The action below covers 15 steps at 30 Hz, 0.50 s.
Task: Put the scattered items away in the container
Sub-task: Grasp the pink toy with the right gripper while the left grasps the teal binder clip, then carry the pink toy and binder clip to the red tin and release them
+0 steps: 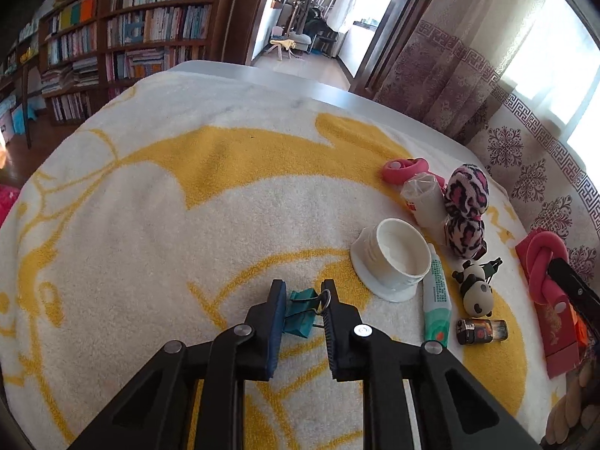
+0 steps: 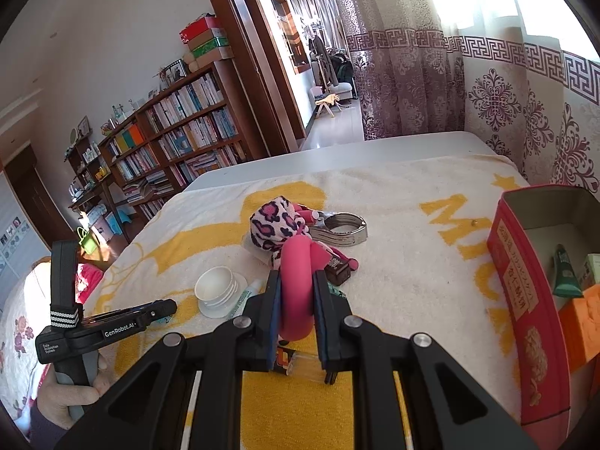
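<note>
My left gripper [image 1: 303,298] is shut on a teal binder clip [image 1: 300,313] low over the yellow-and-white towel [image 1: 187,202]. My right gripper [image 2: 296,292] is shut on a knotted pink foam roll [image 2: 296,288], held above the towel; the roll also shows in the left wrist view [image 1: 543,262]. The red tin container [image 2: 525,292] stands open at the right and holds a green tube [image 2: 566,273] and an orange item [image 2: 581,322]. Scattered items: a white cup [image 1: 393,258], a toothpaste tube [image 1: 437,296], a panda figure [image 1: 474,288], a small dark bottle [image 1: 482,332], a leopard plush [image 1: 467,206].
A pink roller [image 1: 405,168] and a clear plastic cup [image 1: 423,198] lie behind the white cup. A metal ring dish [image 2: 341,228] sits past the plush. A red envelope [image 1: 555,322] lies at the towel's right edge. Bookshelves and curtains stand beyond the table.
</note>
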Each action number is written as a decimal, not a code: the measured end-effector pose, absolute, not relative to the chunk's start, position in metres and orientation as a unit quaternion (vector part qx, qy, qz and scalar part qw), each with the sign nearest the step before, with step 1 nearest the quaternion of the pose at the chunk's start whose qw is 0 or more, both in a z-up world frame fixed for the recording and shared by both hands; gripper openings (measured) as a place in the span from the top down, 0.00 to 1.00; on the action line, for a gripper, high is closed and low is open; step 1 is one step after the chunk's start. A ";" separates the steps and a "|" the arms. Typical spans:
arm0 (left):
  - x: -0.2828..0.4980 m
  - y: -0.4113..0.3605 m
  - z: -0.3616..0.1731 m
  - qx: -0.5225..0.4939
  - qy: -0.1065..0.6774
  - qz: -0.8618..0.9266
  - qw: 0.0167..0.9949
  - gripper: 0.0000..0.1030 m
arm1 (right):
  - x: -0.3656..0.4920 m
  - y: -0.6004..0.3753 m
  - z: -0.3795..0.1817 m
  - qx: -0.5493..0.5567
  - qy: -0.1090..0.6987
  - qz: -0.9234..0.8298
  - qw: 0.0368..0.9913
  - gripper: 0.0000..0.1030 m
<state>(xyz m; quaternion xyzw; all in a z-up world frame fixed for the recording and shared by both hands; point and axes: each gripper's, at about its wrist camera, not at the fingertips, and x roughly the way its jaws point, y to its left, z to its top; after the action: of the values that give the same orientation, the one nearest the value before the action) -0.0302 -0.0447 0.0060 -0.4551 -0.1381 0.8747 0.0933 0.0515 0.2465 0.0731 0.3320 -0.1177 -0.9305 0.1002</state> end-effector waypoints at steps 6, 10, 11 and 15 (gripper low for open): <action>-0.018 -0.057 0.021 -0.431 -0.159 0.883 0.100 0.80 | 0.050 0.247 0.071 0.335 -0.118 -0.930 0.094 0.83; -0.014 -0.055 0.031 -0.423 -0.158 0.886 0.106 0.80 | 0.050 0.249 0.071 0.332 -0.121 -0.931 0.091 0.83; -0.014 -0.053 0.032 -0.423 -0.158 0.886 0.109 0.80 | 0.050 0.250 0.072 0.331 -0.122 -0.931 0.090 0.83; -0.011 -0.037 0.036 -0.424 -0.150 0.885 0.120 0.80 | 0.051 0.253 0.075 0.326 -0.126 -0.933 0.089 0.83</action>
<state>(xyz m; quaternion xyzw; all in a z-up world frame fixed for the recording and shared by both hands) -0.0111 -0.0369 0.0360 -0.4239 -0.1500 0.8851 0.1203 0.0511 0.2526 0.0755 0.3262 -0.1261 -0.9326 0.0889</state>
